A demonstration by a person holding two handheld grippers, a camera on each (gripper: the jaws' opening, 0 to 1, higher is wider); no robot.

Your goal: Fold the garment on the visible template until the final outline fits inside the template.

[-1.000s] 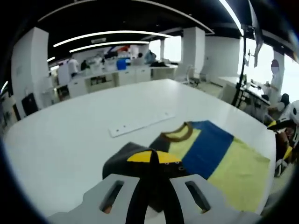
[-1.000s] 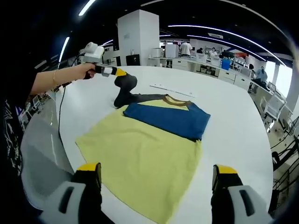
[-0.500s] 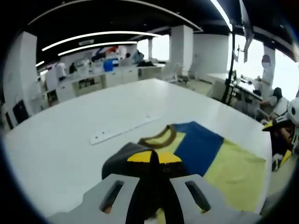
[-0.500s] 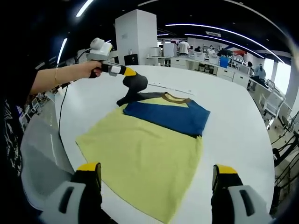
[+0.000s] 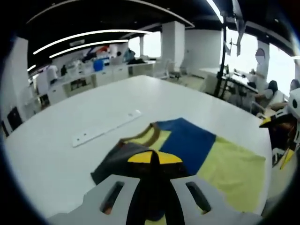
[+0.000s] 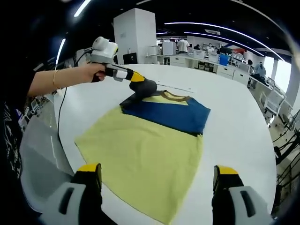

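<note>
- Left gripper [image 6: 137, 78]: jaws closed on the grey sleeve [image 6: 140, 88], raised over the shirt's collar end.
- Right gripper [image 6: 157, 174]: jaws wide apart, nothing held.
- Shirt [image 6: 145, 147], yellow w/ blue band: laid flat on the white counter [image 6: 234, 122].

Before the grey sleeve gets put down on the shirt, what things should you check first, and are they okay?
1. Left gripper shut on the grey sleeve: ok, the sleeve hangs from its closed yellow tips.
2. Sleeve lifted over the shirt and not dragging: ok, it is raised above the collar end.
3. Right gripper free: ok, jaws wide apart above the yellow hem, holding nothing.
4. Shirt body flat on the white table: ok, only soft wrinkles.
5. Whole shirt in sight: ok in the right gripper view.
6. Template outline under the shirt: cannot tell, no outline is visible.
</note>
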